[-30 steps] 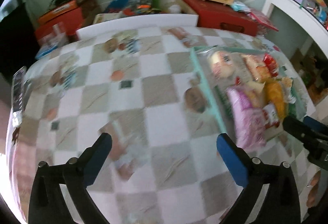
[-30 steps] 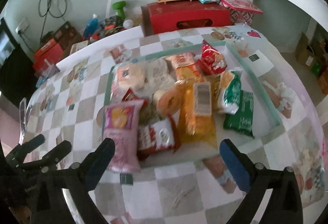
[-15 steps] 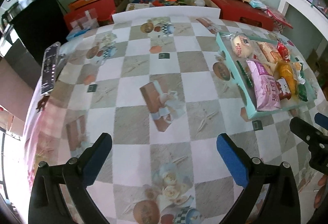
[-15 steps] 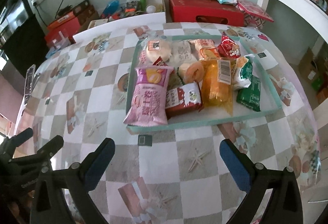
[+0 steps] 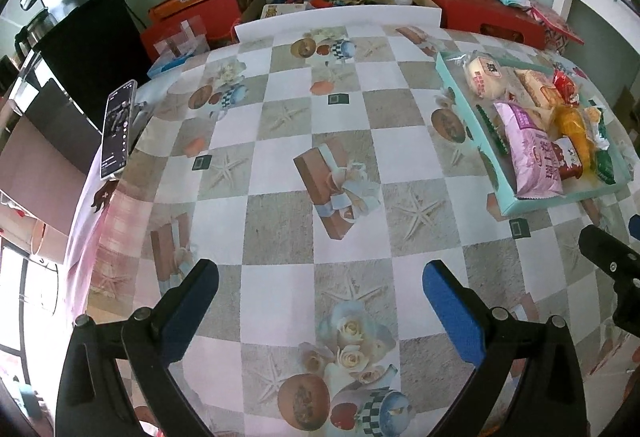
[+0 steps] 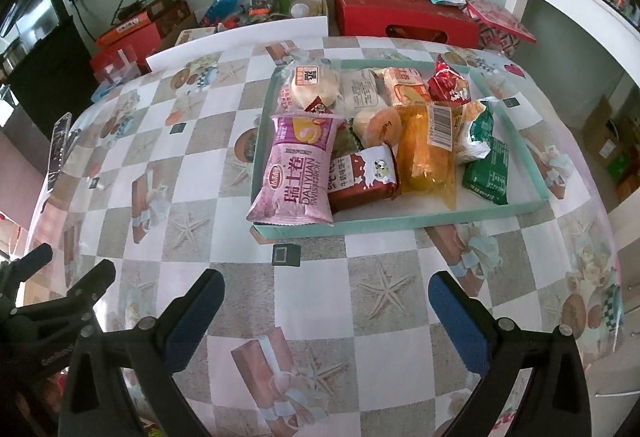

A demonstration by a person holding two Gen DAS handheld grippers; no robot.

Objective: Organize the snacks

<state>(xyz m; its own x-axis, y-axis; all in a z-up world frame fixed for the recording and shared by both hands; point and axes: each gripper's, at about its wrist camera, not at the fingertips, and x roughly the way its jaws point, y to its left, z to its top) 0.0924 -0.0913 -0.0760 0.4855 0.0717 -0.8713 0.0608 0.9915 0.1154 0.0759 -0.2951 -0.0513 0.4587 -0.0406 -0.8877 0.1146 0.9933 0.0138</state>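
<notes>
Snacks sit heaped together inside a shallow teal tray (image 6: 400, 227) on the right half of the table (image 6: 312, 297), toward its far edge. A pink swiss-roll pack (image 6: 296, 173) lies at the tray's near left corner, its end hanging over the rim; just beside it is a dark red biscuit pack (image 6: 362, 177), then an orange packet (image 6: 428, 157) and a green packet (image 6: 486, 173), with round buns (image 6: 312, 87) and a red bag (image 6: 448, 85) toward the far wall of the tray. Everything seems gathered in the tray, so collecting looks done, yet the packs overlap and lie at odd angles; sorting them, if that is wanted, looks still to do.

The right gripper (image 6: 324, 307) hovers over the near edge of the table, short of the tray, fingers spread wide and holding nothing. The left gripper (image 5: 320, 295) hovers over the bare left half, fingers equally spread and empty.

The right wrist view shows each wrapper and the tray's whole outline. The left wrist view compresses the tray at its right margin, but alone shows a phone (image 5: 117, 129) propped at the table's left edge.
</notes>
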